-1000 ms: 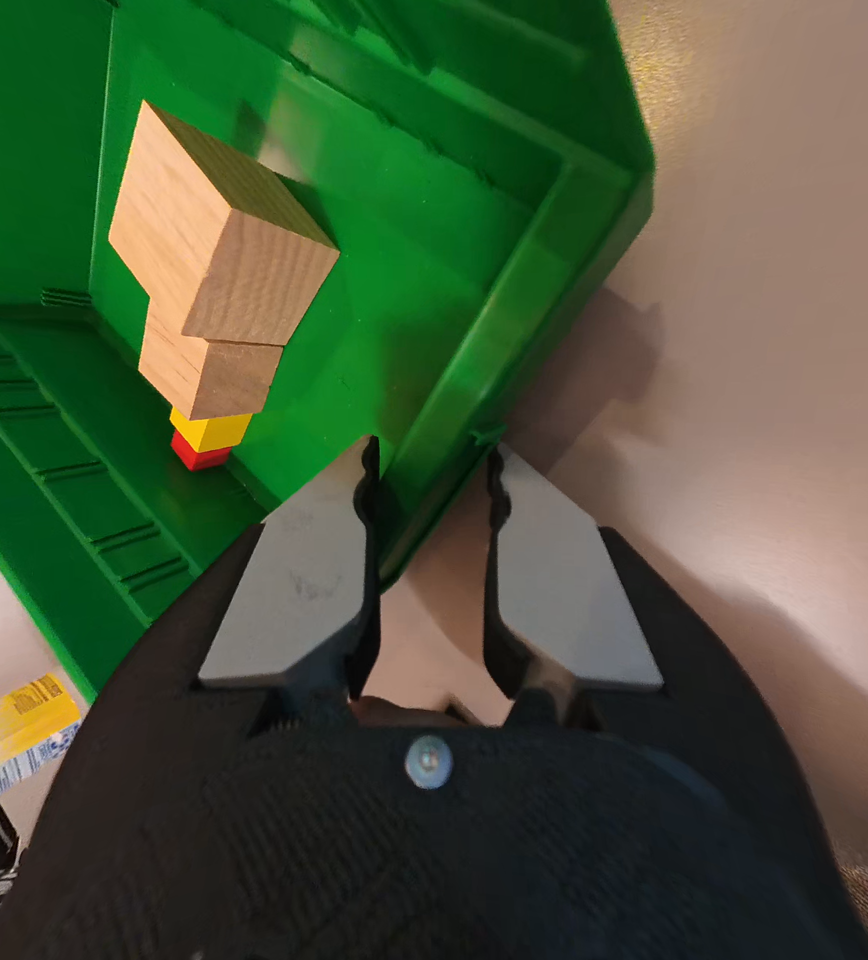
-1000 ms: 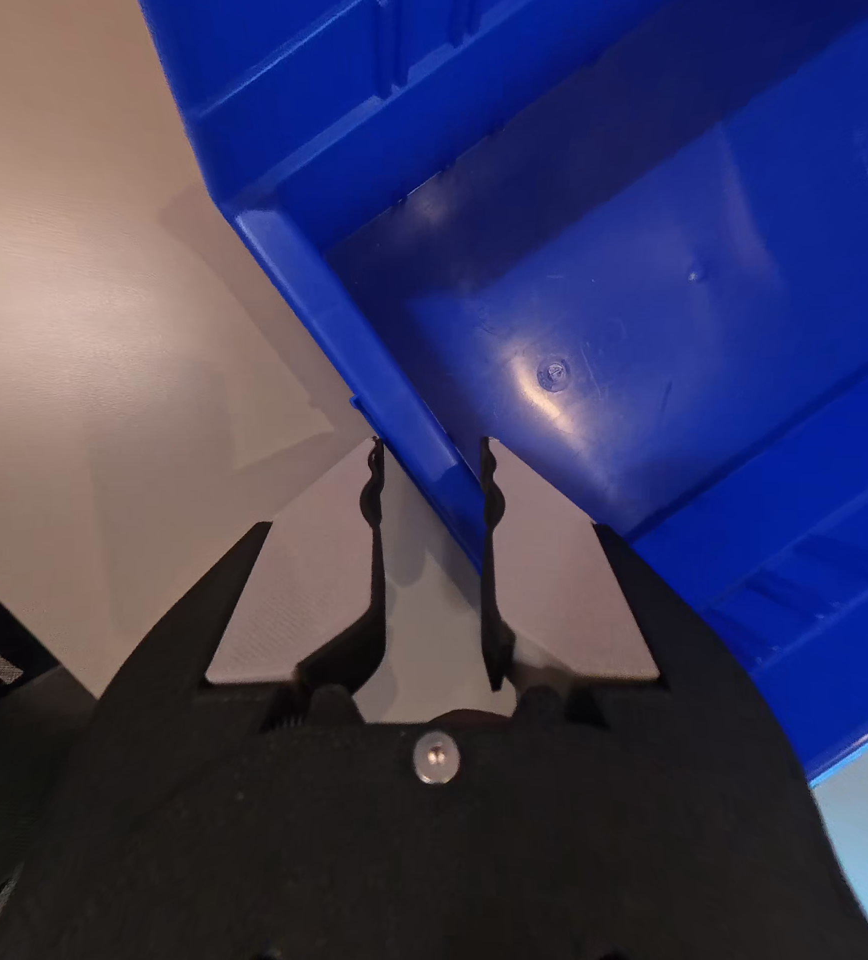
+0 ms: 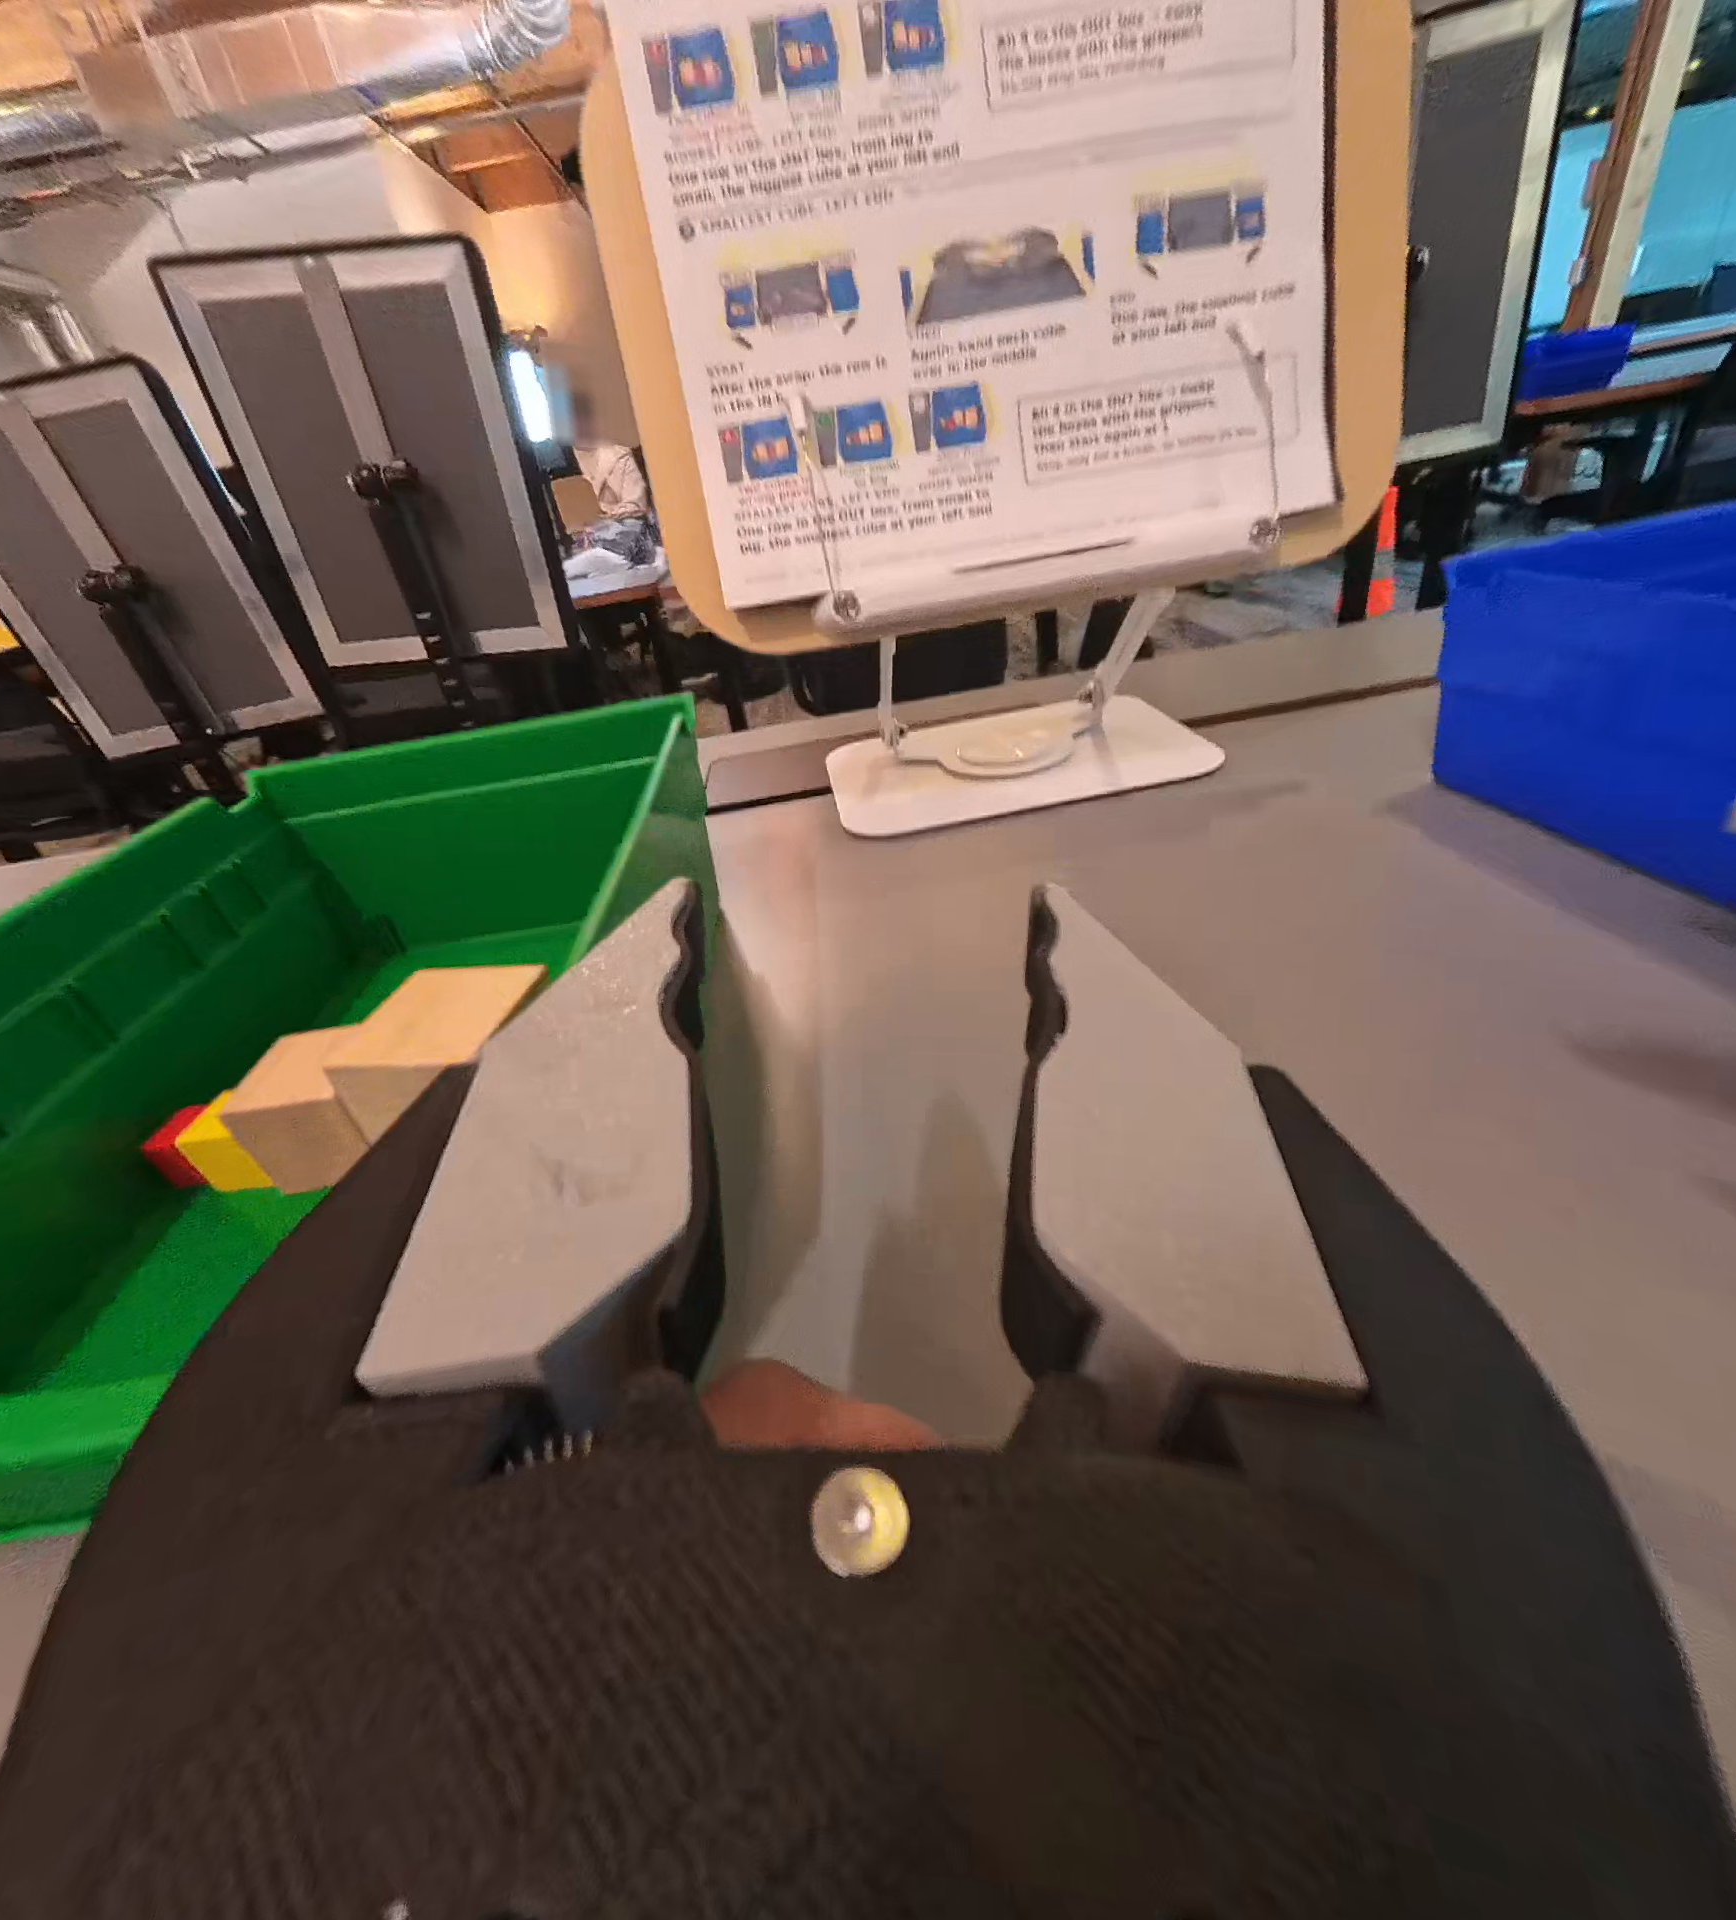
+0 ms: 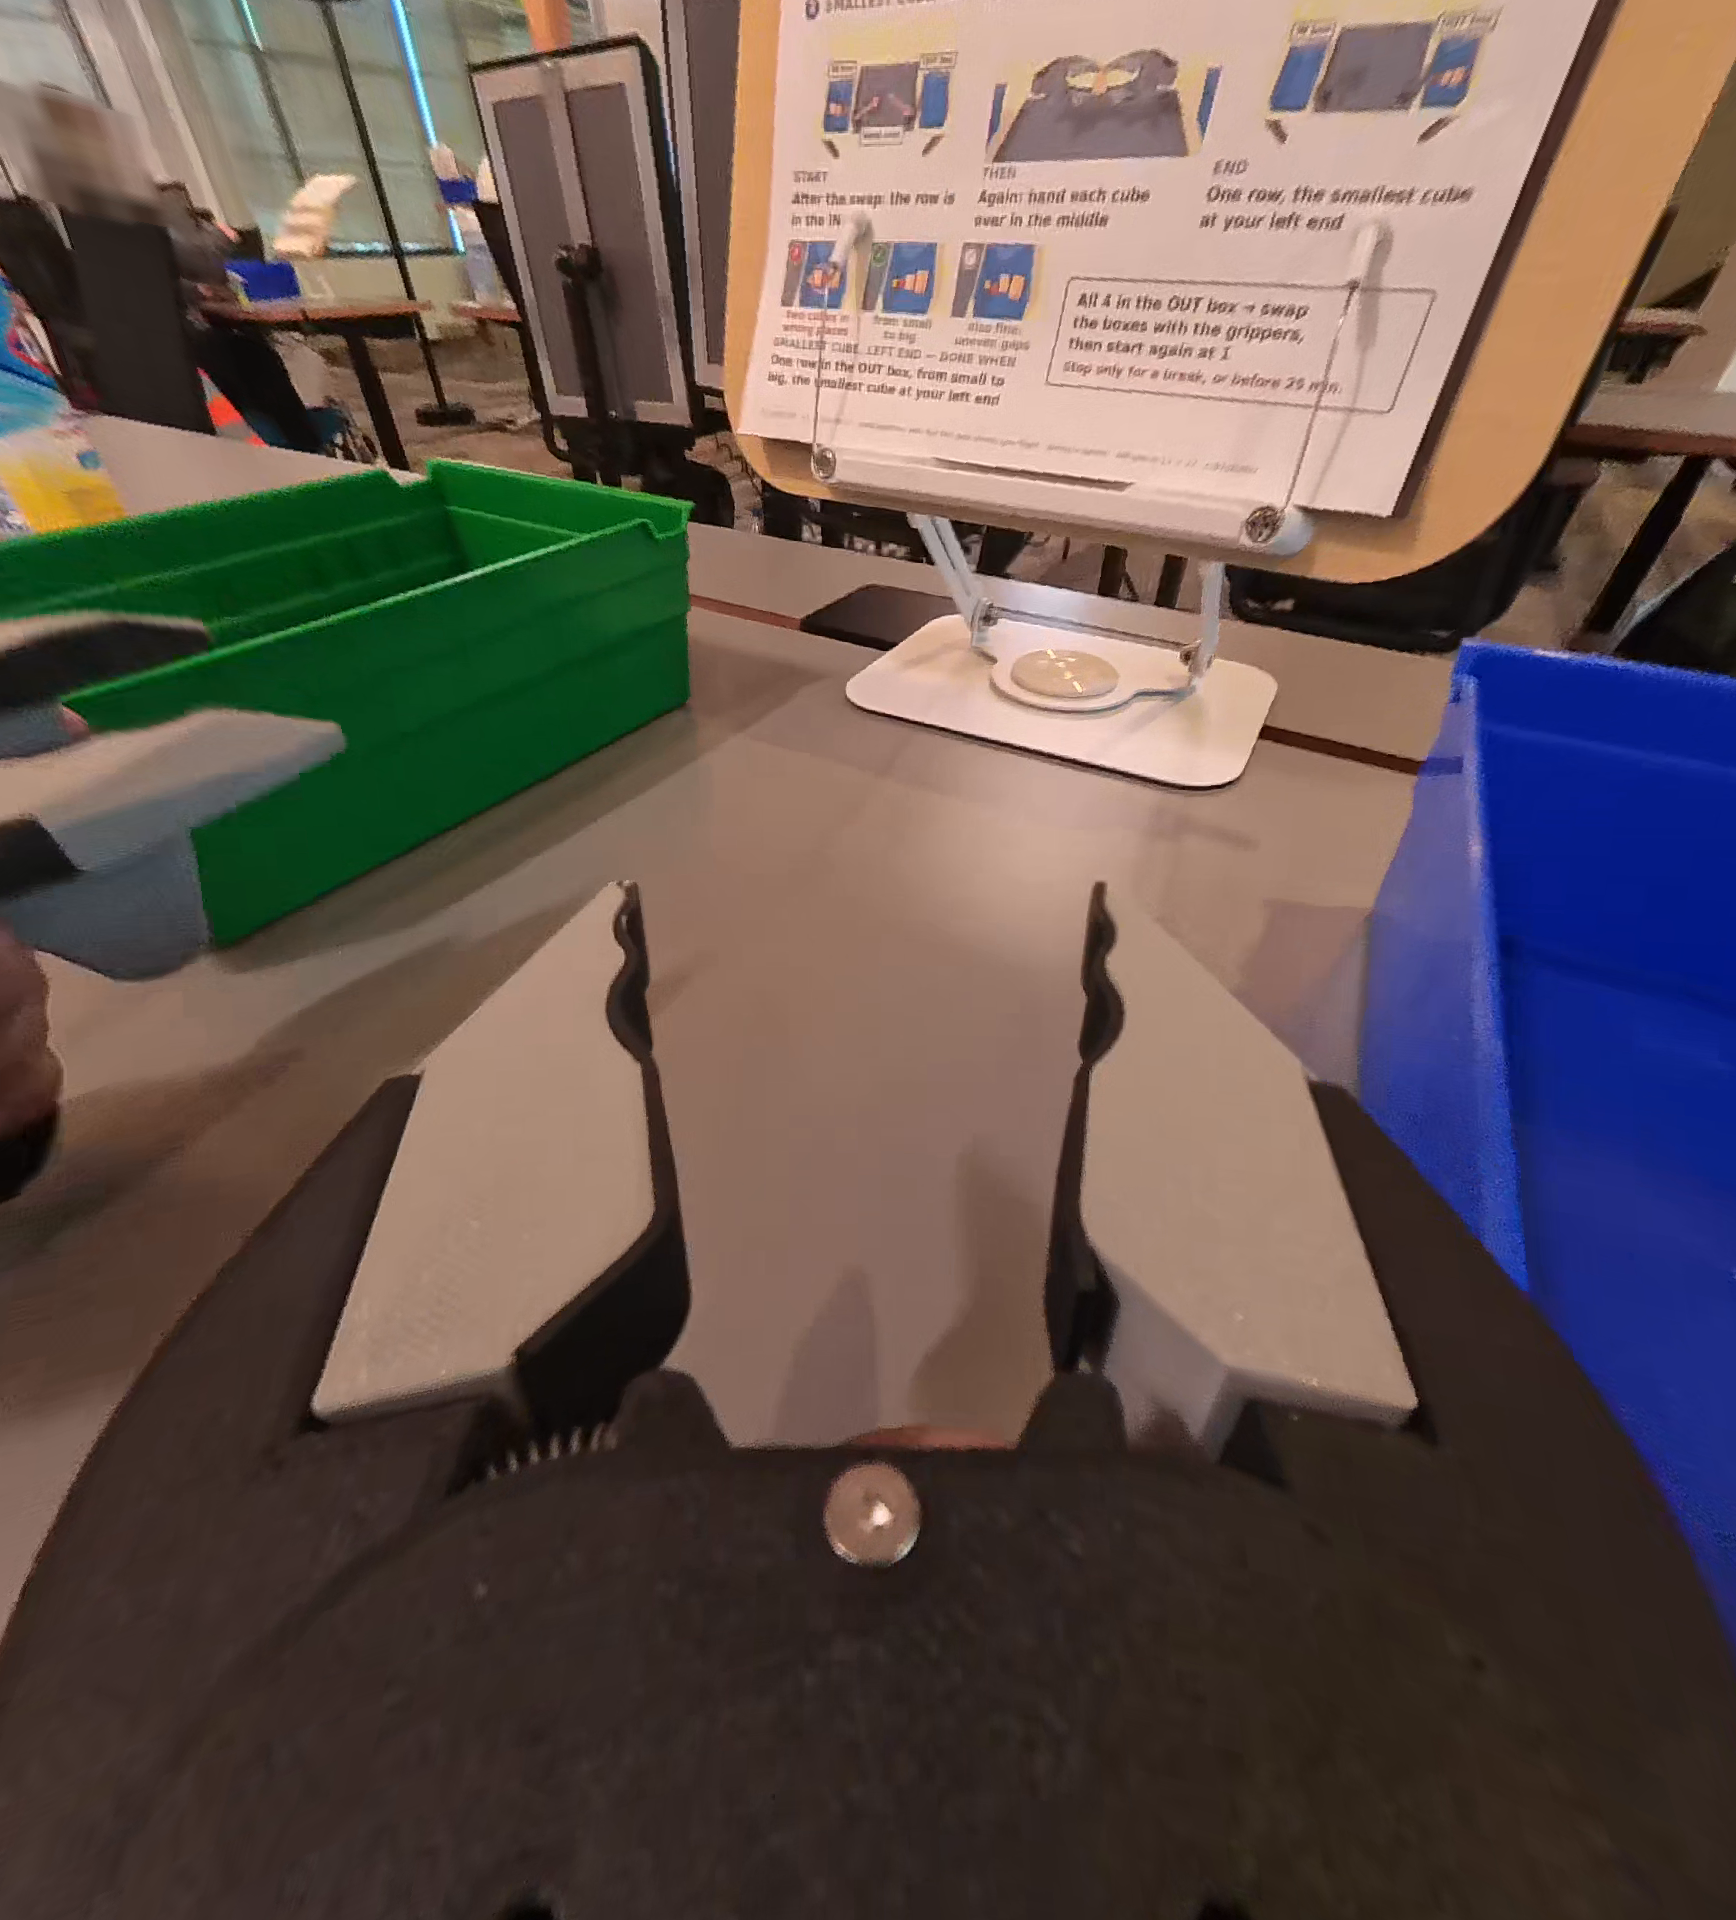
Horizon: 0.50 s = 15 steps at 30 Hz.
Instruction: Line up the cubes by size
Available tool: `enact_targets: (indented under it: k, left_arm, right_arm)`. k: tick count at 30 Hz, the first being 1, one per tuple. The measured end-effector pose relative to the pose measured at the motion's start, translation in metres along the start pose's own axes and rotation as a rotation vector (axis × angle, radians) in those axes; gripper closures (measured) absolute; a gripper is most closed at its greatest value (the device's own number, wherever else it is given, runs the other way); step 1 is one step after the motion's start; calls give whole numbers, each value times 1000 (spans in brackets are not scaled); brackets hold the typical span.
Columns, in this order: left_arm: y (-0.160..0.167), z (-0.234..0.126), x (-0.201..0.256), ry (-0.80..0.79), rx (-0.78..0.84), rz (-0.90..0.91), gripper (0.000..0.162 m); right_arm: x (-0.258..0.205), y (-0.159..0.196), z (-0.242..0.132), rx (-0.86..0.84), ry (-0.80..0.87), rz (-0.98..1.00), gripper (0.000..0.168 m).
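Inside the green bin [image 3: 490, 831] a row of cubes touches end to end: a small red cube [image 3: 168, 1143], a yellow cube [image 3: 220, 1153], a medium wooden cube [image 3: 298, 1122] and a large wooden cube [image 3: 428, 1029], partly hidden by my left finger. My left gripper [image 3: 864, 935] is open and empty, just right of the green bin's wall, above the table. My right gripper [image 4: 859, 925] is open and empty over the table, left of the blue bin [image 4: 1622, 935]. The left gripper [image 4: 251, 748] also shows in the right wrist view, beside the green bin [image 4: 448, 675].
A white stand [image 3: 1020, 769] holding an instruction sheet [image 3: 989, 291] sits at the table's far edge between the bins. The blue bin [image 3: 1622, 686] is at the right. Grey table [image 4: 843, 810] lies between the bins. Partitions and other tables stand behind.
Both grippers have tilted up from looking down at the bin rims to looking level across the table. Both have opened wider and pulled away from the bin walls.
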State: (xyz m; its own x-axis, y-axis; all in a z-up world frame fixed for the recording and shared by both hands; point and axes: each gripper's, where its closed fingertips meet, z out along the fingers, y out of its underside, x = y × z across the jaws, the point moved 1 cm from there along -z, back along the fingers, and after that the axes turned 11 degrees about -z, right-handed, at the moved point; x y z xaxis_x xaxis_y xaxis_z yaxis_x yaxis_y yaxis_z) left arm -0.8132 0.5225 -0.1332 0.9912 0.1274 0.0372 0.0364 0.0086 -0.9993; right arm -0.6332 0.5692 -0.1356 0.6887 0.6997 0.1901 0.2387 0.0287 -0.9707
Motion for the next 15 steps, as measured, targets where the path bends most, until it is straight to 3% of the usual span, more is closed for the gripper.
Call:
enact_targets:
  k: [9,15]
  left_arm:
    - [6,4,-13,-23,2,-54,106]
    - [-13,-2,-9,15,34,-14,108]
  right_arm:
    - [-1,-3,-4,31,-25,27,88]
    - [-14,-18,-7,68,-11,-106,89]
